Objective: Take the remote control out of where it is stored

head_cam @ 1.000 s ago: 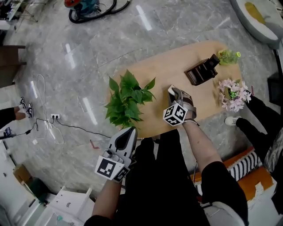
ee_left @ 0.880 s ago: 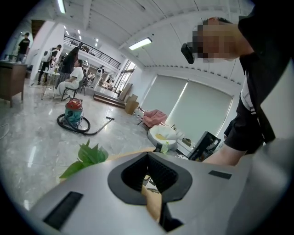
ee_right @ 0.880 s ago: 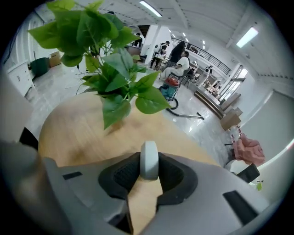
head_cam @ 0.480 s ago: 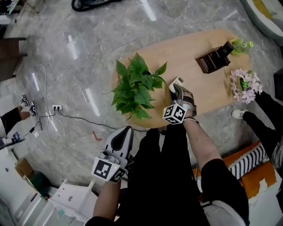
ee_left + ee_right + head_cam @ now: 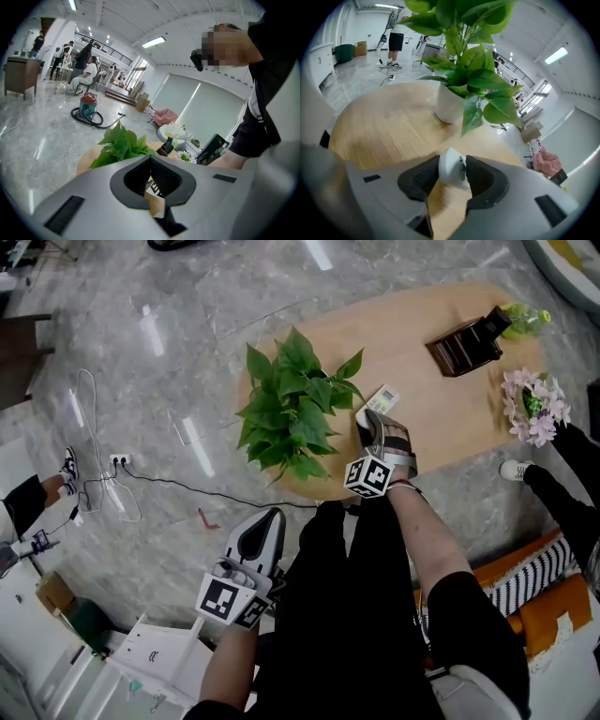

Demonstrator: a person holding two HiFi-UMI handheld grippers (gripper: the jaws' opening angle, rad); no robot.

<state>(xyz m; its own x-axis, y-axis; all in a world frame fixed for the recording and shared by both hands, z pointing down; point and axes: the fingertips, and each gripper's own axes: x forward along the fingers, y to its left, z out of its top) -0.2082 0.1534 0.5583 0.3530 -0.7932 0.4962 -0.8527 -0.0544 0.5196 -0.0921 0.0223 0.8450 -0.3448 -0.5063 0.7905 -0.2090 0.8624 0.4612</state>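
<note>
The white remote control (image 5: 382, 397) lies on the wooden table (image 5: 441, 432), just right of the potted plant. Its near end (image 5: 451, 166) sits between the jaws of my right gripper (image 5: 374, 424), which are opening; the pads stand close to its sides without a clear squeeze. The dark brown holder (image 5: 466, 345) stands at the table's far right, well away from the remote. My left gripper (image 5: 263, 533) hangs low over the floor at my left side, jaws shut and empty, tips meeting (image 5: 151, 157).
A leafy green plant (image 5: 295, 404) in a white pot (image 5: 449, 105) stands at the table's left end, close to the remote. Pink flowers (image 5: 534, 407) and a green item (image 5: 525, 320) sit at the right edge. Cables (image 5: 103, 488) lie on the marble floor.
My right gripper's jaws have widened and the remote now shows further out past them, lying on the table beside the plant. The left gripper has barely moved.
</note>
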